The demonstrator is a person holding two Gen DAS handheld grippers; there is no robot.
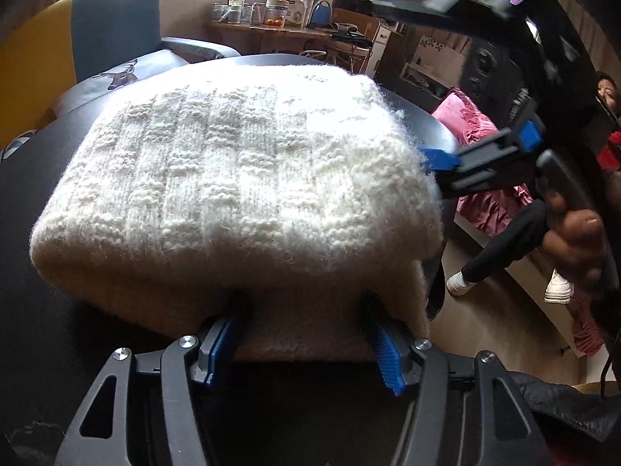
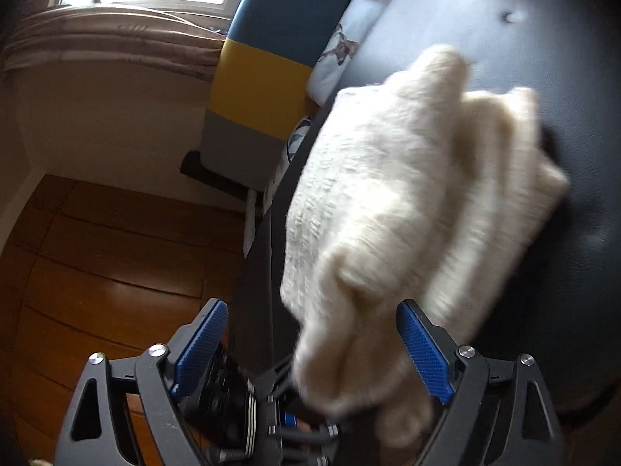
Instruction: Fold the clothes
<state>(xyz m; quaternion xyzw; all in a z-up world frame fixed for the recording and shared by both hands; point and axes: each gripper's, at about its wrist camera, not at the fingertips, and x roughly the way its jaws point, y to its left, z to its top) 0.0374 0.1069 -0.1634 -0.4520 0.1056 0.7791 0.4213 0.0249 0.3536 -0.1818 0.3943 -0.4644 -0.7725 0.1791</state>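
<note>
A thick cream knitted sweater [image 1: 240,171] lies folded in a block on the black table [image 1: 35,178]. My left gripper [image 1: 300,306] is open at the sweater's near edge, and the folded edge sits between its blue pads [image 1: 382,353]. My right gripper [image 1: 436,165] reaches in from the right, held by a hand [image 1: 574,240], with its tip against the sweater's right side. In the right wrist view the right gripper [image 2: 310,306] stands wide open. The blurred sweater [image 2: 407,178] hangs over the table [image 2: 543,39] edge between its pads [image 2: 425,353].
A chair with a teal, yellow and grey back [image 2: 268,70] stands close to the table's far side, with a deer-print cushion [image 1: 116,77] on its seat. A cluttered wooden desk [image 1: 279,27] is behind. Pink cloth [image 1: 473,124] and a seated person's legs [image 1: 504,240] are to the right, over wooden floor [image 2: 116,272].
</note>
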